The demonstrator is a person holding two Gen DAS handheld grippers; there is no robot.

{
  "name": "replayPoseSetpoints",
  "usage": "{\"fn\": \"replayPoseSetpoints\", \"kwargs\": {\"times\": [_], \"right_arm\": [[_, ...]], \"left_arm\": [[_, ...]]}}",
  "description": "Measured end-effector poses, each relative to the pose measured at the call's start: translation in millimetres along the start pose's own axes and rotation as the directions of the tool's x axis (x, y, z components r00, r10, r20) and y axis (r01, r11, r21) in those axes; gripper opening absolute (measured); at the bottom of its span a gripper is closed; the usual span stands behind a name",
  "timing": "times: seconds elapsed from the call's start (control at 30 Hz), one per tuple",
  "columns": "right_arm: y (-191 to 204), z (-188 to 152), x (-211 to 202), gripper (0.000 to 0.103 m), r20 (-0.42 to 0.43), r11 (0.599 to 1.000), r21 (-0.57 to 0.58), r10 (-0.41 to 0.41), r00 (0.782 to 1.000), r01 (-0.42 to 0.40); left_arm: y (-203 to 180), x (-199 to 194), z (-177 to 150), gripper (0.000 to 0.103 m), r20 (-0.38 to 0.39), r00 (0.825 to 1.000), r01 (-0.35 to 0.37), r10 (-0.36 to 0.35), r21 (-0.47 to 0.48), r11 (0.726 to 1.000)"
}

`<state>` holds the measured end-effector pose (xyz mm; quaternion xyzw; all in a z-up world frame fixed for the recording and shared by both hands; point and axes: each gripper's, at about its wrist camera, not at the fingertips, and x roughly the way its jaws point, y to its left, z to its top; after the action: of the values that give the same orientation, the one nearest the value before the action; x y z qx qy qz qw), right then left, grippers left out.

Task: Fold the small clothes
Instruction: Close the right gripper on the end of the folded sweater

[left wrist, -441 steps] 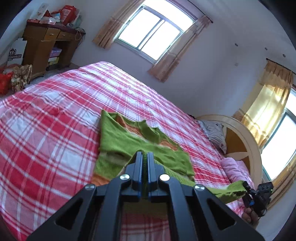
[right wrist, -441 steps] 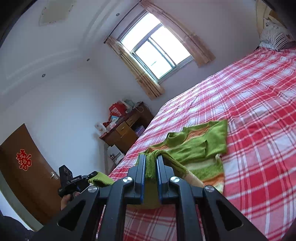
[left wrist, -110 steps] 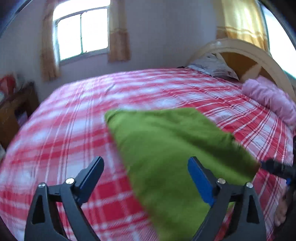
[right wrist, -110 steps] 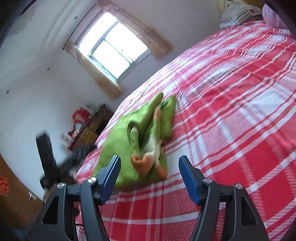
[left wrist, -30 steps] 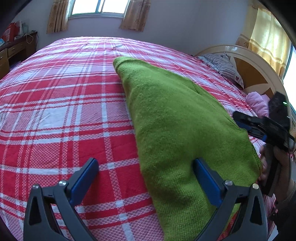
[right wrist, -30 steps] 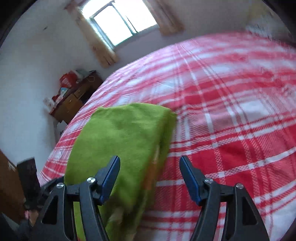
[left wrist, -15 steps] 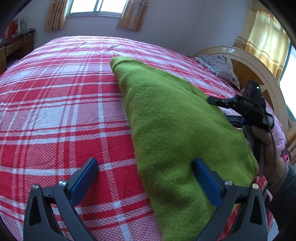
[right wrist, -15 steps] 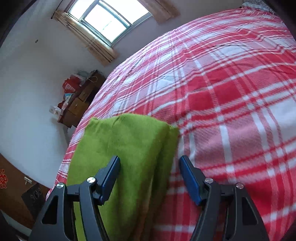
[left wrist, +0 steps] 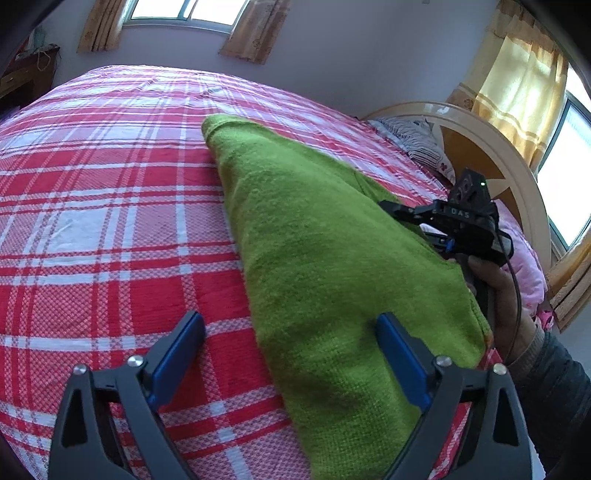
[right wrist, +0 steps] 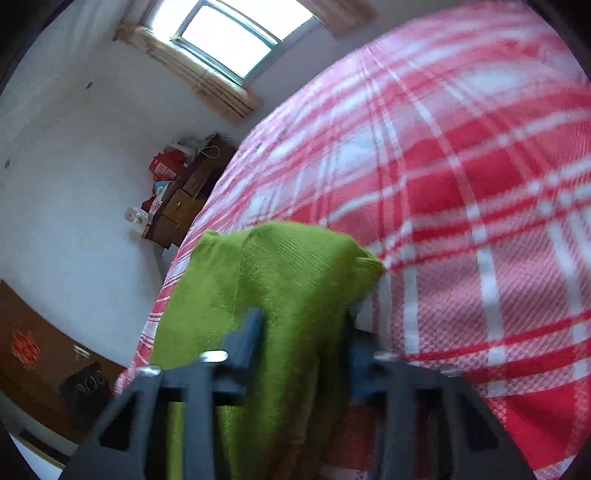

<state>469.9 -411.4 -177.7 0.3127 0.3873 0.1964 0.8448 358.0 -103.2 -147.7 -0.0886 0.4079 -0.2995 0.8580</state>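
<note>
A folded green knit sweater (left wrist: 314, 236) lies on the red-and-white plaid bed (left wrist: 103, 229). My left gripper (left wrist: 290, 345) is open, its jaws straddling the sweater's near left edge. My right gripper (left wrist: 413, 218) shows in the left wrist view at the sweater's right edge, held by a hand. In the right wrist view the right gripper (right wrist: 306, 332) has its jaws on either side of a fold of the sweater (right wrist: 280, 266), narrowed but still apart; this view is blurred.
A curved wooden headboard (left wrist: 491, 147) with a striped pillow (left wrist: 417, 136) and a pink pillow (left wrist: 524, 254) stands at the right. A wooden desk (right wrist: 181, 199) with clutter stands by the wall under a window (right wrist: 229, 33). A brown door (right wrist: 37, 365) is at the lower left.
The right gripper has pushed in onto the sweater's edge and its jaws have narrowed around a fold. The left gripper has stayed in place, open.
</note>
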Motion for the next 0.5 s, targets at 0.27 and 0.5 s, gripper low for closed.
{"fn": "replayPoseSetpoints", "kwargs": {"times": [0.27, 0.5], "right_arm": [[14, -11, -13, 0.023, 0.086, 0.997, -0.080, 0.017, 0.996, -0.010], [18, -7, -11, 0.022, 0.090, 0.995, -0.102, -0.007, 0.996, 0.016]], "left_arm": [[-25, 7, 0, 0.062, -0.037, 0.999, -0.030, 0.033, 0.094, 0.995], [-27, -2, 2, 0.041, -0.015, 0.998, -0.057, 0.058, 0.083, 0.995]]}}
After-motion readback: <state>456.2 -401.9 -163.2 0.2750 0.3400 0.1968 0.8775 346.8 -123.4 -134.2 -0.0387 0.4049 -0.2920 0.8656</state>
